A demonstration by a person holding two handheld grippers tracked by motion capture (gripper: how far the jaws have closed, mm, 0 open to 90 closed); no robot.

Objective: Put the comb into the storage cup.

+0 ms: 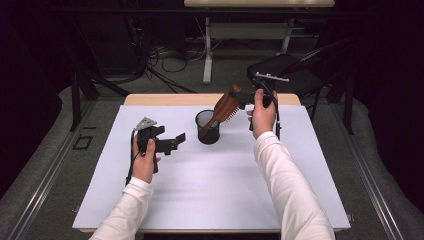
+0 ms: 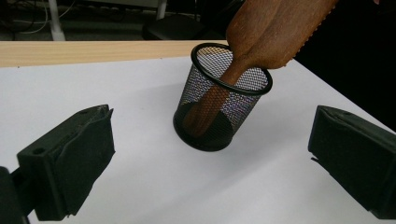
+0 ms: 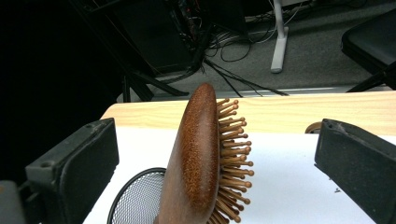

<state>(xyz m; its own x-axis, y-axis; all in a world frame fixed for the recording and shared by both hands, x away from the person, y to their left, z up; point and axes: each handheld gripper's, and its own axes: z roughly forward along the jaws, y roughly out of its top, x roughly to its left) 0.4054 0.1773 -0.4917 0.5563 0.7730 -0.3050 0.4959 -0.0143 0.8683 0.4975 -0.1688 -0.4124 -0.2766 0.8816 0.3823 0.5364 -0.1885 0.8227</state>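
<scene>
A brown wooden hairbrush [image 1: 225, 106] stands handle-down in a black mesh cup [image 1: 207, 127] at the middle of the white table and leans toward the right. My right gripper [image 1: 241, 100] is open, with one jaw on each side of the brush head and neither touching it. In the right gripper view the brush [image 3: 196, 149] rises between the wide jaws of the right gripper [image 3: 217, 135], bristles to the right, above the cup's rim [image 3: 135, 200]. My left gripper [image 1: 172, 142] is open and empty to the left of the cup. From the left gripper [image 2: 210, 140] I see the cup [image 2: 201, 93] and the brush [image 2: 275, 32].
The white sheet [image 1: 200, 190] covers a wooden tabletop whose far edge [image 1: 165, 99] shows bare. A black chair [image 1: 285, 67] stands behind the table at the right. Another table's leg [image 1: 207, 50] and cables lie on the floor farther back.
</scene>
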